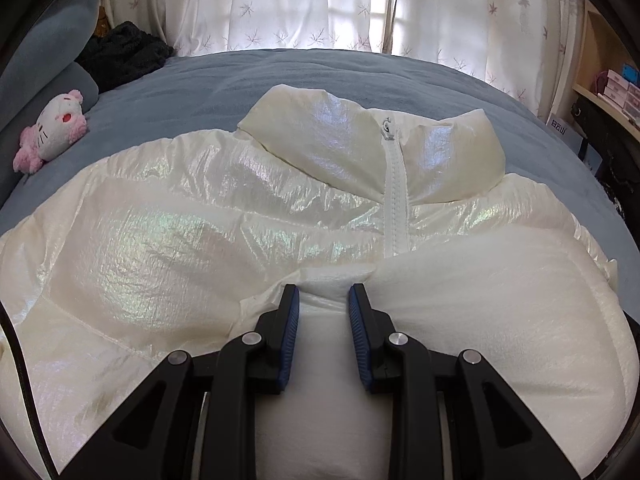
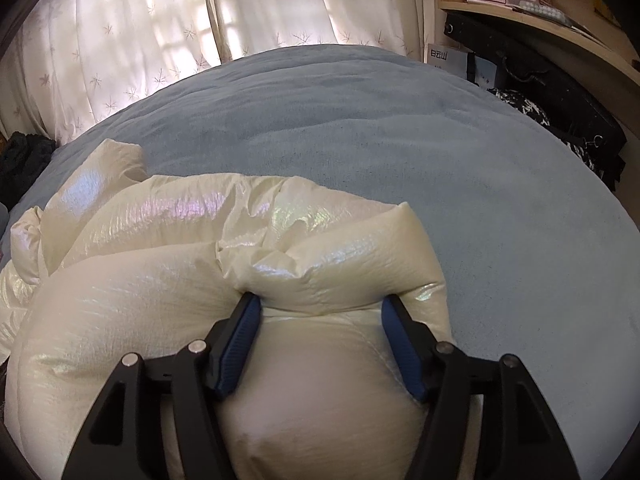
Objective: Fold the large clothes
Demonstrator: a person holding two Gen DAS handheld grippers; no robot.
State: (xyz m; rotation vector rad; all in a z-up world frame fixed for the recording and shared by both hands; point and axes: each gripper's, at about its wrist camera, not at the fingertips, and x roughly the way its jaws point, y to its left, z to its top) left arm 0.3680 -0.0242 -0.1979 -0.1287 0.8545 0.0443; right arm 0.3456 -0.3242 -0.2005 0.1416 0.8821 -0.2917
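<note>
Pinching a fold of the jacket (image 1: pixel 200 232) in the left gripper (image 1: pixel 324 292) at 6 o'clock, with the jacket spread on the bed (image 1: pixel 224 76) and its collar (image 1: pixel 360 140) at 12. Spread wide around a puffy edge in the right gripper (image 2: pixel 320 304), probably let go already, though padding hides the pad contact. Could spring back open on release, being slick and lofty; could also drag the layer underneath askew if pulled one-handed.

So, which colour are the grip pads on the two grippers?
Blue, ribbed pads on black fingers; clearest in the left wrist view.
</note>
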